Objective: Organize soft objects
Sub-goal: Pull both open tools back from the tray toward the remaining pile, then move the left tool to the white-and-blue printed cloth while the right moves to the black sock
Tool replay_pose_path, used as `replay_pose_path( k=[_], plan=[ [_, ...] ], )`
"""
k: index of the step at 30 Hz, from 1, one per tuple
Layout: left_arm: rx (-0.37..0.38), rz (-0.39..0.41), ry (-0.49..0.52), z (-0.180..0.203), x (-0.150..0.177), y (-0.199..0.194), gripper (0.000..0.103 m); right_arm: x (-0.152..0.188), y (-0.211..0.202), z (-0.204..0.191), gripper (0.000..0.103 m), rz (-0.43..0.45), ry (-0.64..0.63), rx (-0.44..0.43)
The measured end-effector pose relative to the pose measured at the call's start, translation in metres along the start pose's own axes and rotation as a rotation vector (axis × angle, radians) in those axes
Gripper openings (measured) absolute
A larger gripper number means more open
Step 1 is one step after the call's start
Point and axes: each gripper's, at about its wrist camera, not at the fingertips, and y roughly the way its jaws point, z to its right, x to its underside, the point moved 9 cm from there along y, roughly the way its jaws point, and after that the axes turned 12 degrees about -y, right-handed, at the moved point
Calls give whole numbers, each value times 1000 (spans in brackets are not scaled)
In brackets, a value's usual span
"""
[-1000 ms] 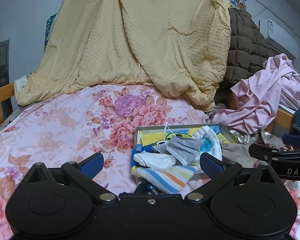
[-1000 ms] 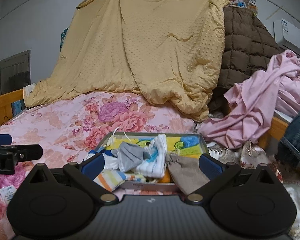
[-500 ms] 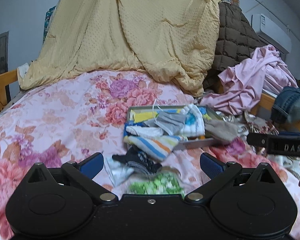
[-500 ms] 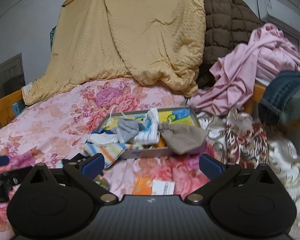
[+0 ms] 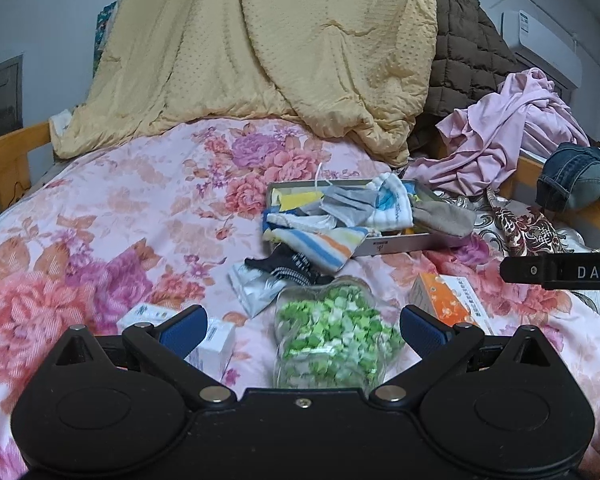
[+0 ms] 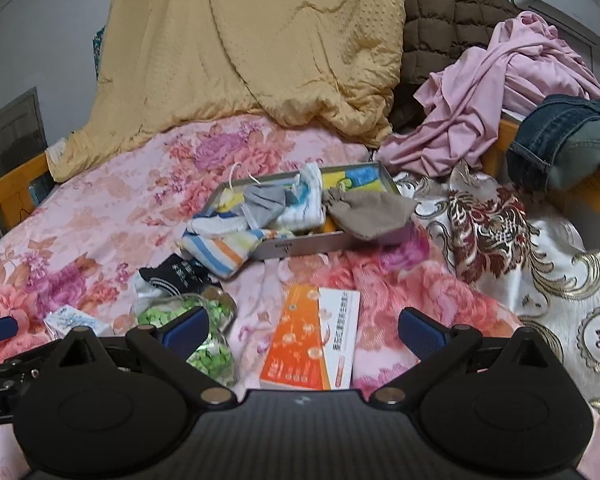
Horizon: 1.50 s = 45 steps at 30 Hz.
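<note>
A metal tray (image 5: 396, 245) (image 6: 300, 246) lies on the floral bed, heaped with soft items: a grey cloth (image 5: 346, 204), a white-and-blue sock (image 5: 394, 200), a striped cloth (image 5: 324, 242) (image 6: 220, 250) spilling over its front edge, and a taupe pouch (image 5: 444, 218) (image 6: 370, 210) over its right edge. A black patterned sock (image 5: 290, 268) (image 6: 176, 274) lies on the bed in front of the tray. My left gripper (image 5: 302, 326) is open and empty above a clear bag of green bits (image 5: 332, 340). My right gripper (image 6: 303, 326) is open and empty above an orange-and-white box (image 6: 312, 340).
A silver packet (image 5: 256, 290) and small white boxes (image 5: 214, 344) lie near the left gripper. A yellow quilt (image 5: 260, 48) hangs behind. Pink clothes (image 6: 500, 92), jeans (image 6: 568, 140) and a brocade cloth (image 6: 500, 232) lie to the right. Wooden bed rails (image 5: 8, 152) flank the bed.
Both grippers have pulled back from the tray and tilted down. The black sock, green bag, packets and orange box have come into view in front of the tray.
</note>
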Motion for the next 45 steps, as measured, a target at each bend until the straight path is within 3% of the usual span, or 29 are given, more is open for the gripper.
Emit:
replay_pose_path(
  k=[22, 34, 40, 45],
  plan=[
    [-126, -54, -36, -31, 18, -8, 102, 20, 0, -36, 103, -76, -135, -43],
    [-184, -97, -119, -48, 19, -4, 102, 23, 6, -52, 103, -93, -188, -91],
    [-211, -108, -200, -60, 18, -2, 102, 18, 4, -58, 103, -57, -197, -105],
    [-224, -84, -189, -60, 12, -4, 102, 11, 0, -60, 103, -19, -193, -113]
  ],
)
